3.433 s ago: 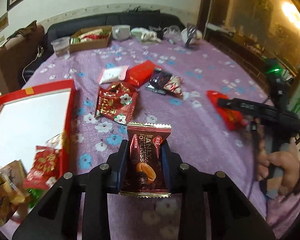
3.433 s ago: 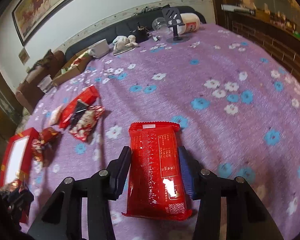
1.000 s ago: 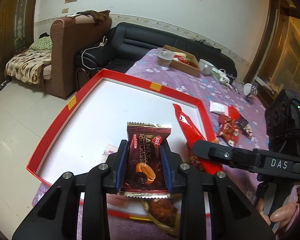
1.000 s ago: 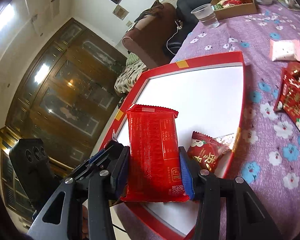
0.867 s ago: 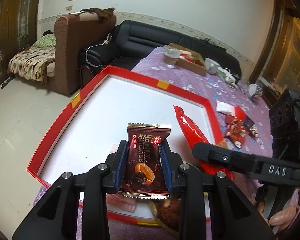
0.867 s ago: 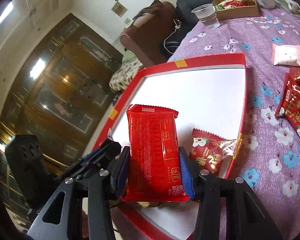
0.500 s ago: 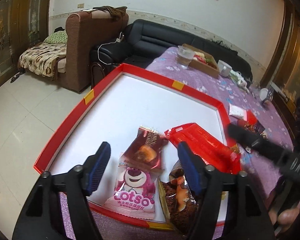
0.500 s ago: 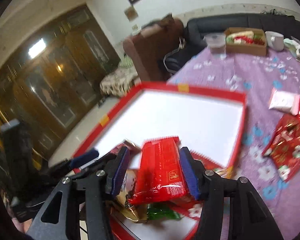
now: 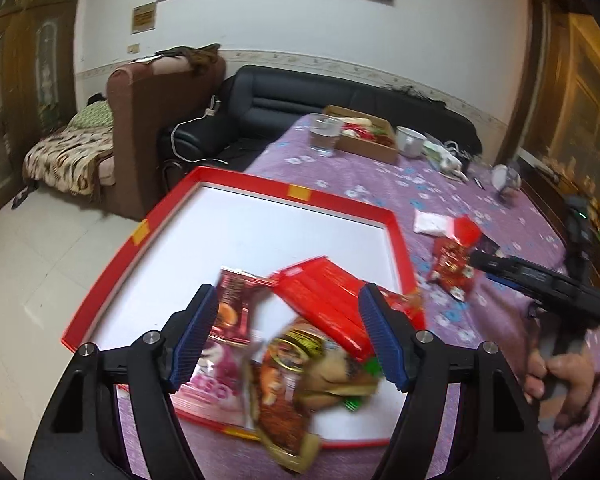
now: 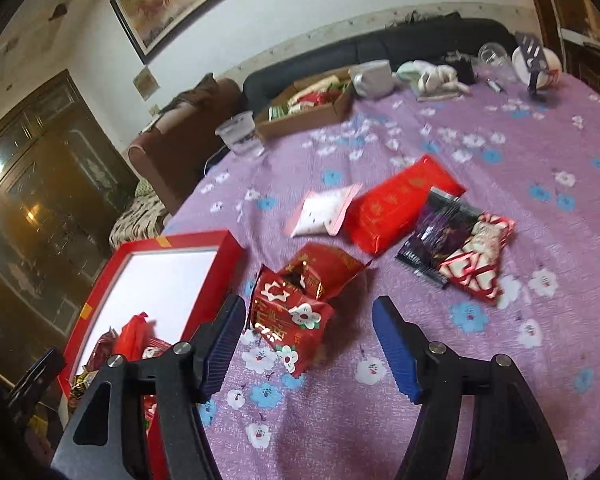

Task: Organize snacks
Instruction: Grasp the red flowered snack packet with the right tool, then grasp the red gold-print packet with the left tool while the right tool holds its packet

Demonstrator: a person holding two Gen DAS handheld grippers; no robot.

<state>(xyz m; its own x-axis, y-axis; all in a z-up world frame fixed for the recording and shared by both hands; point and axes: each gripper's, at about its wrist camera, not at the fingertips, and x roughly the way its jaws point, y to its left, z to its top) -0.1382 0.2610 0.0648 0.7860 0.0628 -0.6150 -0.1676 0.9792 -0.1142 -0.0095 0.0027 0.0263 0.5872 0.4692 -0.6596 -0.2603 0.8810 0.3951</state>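
Low in the left wrist view, the left gripper [image 9: 288, 334] stands with its blue pads wide apart and nothing between them; under it, at the near end of the red box [image 9: 236, 179], lie a brown chocolate packet [image 9: 236, 308], a long red packet [image 9: 324, 300] and a blurred heap of other wrappers. At the right edge of that view a hand [image 9: 556, 376] carries the right gripper [image 10: 310, 346] away over the tablecloth [image 10: 540, 152].

Along the bottom of the right wrist view, that gripper's jaws are opening and bare, with the red flowered packet [image 10: 296, 312] just ahead of the left pad. The step in hand looks like the next pick-up. It would go best if the pads came down on either side of this crumpled packet's narrow width and closed on its body, not on a loose corner. Farther up the frame wait a white-and-pink sachet [image 10: 324, 212], a red pouch [image 10: 400, 204] and a dark purple packet [image 10: 440, 236] overlapped by a red-striped one [image 10: 480, 260].
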